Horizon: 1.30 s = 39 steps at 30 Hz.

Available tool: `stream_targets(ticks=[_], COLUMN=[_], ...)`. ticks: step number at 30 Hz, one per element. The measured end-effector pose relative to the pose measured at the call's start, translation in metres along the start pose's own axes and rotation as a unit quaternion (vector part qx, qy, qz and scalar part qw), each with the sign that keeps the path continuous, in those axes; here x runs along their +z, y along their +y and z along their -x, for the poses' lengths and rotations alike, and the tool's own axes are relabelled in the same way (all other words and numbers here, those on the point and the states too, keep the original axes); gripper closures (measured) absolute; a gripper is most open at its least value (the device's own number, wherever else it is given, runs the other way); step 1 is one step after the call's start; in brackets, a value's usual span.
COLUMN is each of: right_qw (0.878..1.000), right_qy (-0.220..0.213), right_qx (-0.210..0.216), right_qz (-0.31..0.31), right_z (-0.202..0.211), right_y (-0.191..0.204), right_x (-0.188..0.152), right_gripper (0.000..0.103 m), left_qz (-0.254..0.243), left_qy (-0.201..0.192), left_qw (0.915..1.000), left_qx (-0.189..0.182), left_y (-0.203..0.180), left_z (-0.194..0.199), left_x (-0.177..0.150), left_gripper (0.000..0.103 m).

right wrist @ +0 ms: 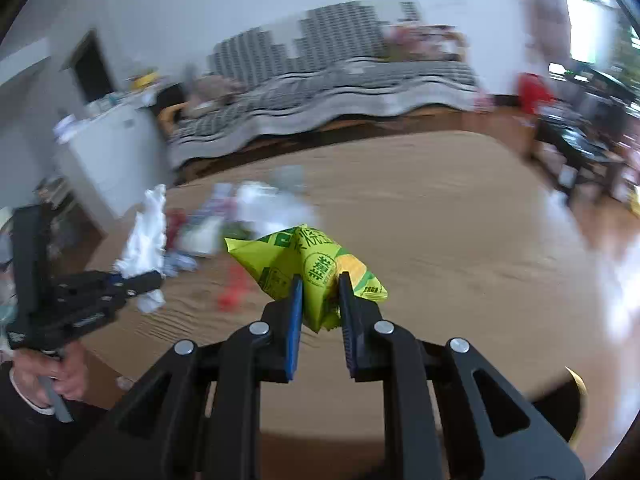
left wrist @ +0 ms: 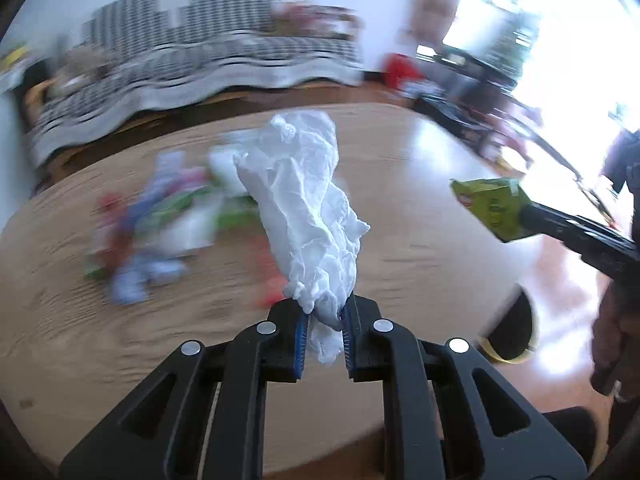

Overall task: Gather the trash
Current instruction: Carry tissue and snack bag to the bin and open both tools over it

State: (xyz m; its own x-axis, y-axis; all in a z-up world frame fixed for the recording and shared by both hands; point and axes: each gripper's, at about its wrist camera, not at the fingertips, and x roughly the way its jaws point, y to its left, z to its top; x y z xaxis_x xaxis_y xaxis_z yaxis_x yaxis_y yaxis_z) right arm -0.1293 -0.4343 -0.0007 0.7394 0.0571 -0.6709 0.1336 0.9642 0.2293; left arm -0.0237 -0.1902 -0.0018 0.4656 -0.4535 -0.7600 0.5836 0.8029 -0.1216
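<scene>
The left tool is clenched on a crumpled white tissue that stands up soft and long from its tips, and the right tool grips a crinkly green snack bag; both are held above the wooden desk. The blurred pile of wrappers lies ahead on the desk, nearer the left tool, while a dark bin with a yellow rim sits low off the right edge, probably where both pieces go

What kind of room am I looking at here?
Most likely a home living room: a sofa under a striped grey cover along the wall, a bright window, and a round wooden table strewn with wrappers.
</scene>
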Motion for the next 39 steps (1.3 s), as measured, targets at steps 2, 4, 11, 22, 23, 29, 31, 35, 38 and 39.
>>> stream_targets(ticks=[2, 4, 11, 22, 23, 29, 31, 35, 38, 39], right_qw=[0.999, 0.996, 0.973, 0.948, 0.948, 0.945, 0.944, 0.940, 0.939, 0.939], right_qy=[-0.001, 0.000, 0.021, 0.082, 0.087, 0.099, 0.100, 0.101, 0.088, 0.081], right_qx=[-0.038, -0.077, -0.163, -0.171, -0.170, -0.166, -0.165, -0.168, -0.180, -0.184], right_qz=[-0.020, -0.050, -0.164, -0.255, -0.257, -0.264, -0.266, -0.278, -0.280, -0.277], right_z=[0.025, 0.053, 0.104, 0.073, 0.068, 0.043, 0.039, 0.034, 0.042, 0.046], right_y=[-0.038, -0.083, -0.210, -0.296, -0.298, -0.299, -0.302, -0.315, -0.318, -0.316], right_x=[-0.015, -0.038, -0.132, -0.218, -0.221, -0.210, -0.206, -0.203, -0.201, -0.200], right_gripper=[0.085, 0.085, 0.085, 0.085, 0.085, 0.085, 0.085, 0.080, 0.032, 0.029], left_qz=[-0.036, -0.075, -0.217, -0.292, -0.289, -0.282, -0.282, -0.271, -0.273, -0.280], left_qy=[0.010, 0.023, 0.089, 0.180, 0.183, 0.186, 0.183, 0.181, 0.159, 0.157], left_qw=[0.9983, 0.9937, 0.9531, 0.9218, 0.9223, 0.9238, 0.9236, 0.9261, 0.9269, 0.9243], left_qx=[-0.045, -0.080, -0.192, -0.180, -0.179, -0.181, -0.185, -0.190, -0.202, -0.207], left_y=[-0.060, -0.113, -0.294, -0.367, -0.366, -0.367, -0.370, -0.372, -0.372, -0.373], left_z=[-0.015, -0.031, -0.099, -0.211, -0.219, -0.240, -0.242, -0.244, -0.235, -0.231], left_x=[0.004, 0.005, -0.018, -0.081, -0.081, -0.082, -0.084, -0.081, -0.081, -0.081], left_gripper=[0.089, 0.089, 0.089, 0.089, 0.089, 0.089, 0.088, 0.058, 0.035, 0.033])
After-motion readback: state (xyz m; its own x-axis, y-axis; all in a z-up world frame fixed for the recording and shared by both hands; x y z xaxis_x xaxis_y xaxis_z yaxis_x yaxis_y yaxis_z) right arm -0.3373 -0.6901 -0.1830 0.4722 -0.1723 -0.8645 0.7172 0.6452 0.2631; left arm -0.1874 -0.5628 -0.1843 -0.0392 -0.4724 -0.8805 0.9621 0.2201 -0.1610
